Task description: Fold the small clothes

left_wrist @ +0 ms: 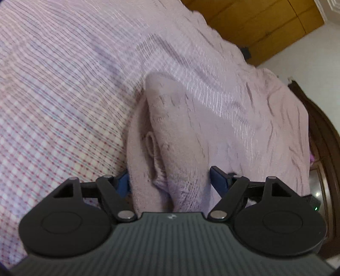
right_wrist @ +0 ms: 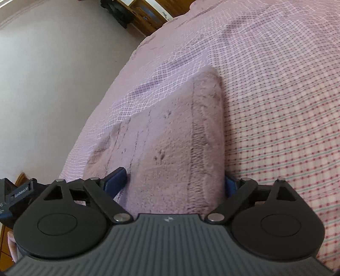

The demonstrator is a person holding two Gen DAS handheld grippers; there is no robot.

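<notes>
A pale pink knitted garment (left_wrist: 176, 131) lies on a bed covered with a pink checked sheet (left_wrist: 53, 95). My left gripper (left_wrist: 170, 180) has its blue pads on either side of a bunched fold of the garment and is shut on it. In the right wrist view the same garment (right_wrist: 170, 138) runs forward from my right gripper (right_wrist: 176, 182), whose blue pads clamp its thick folded edge. Both grips hold the cloth slightly off the sheet. The fingertips are mostly hidden by the fabric.
A wooden wardrobe (left_wrist: 265, 25) and white wall stand past the bed's far edge. A dark wooden frame (left_wrist: 323, 138) is at the right. In the right wrist view a white wall (right_wrist: 42, 85), wooden furniture (right_wrist: 144, 14) and the other gripper (right_wrist: 17, 195) show.
</notes>
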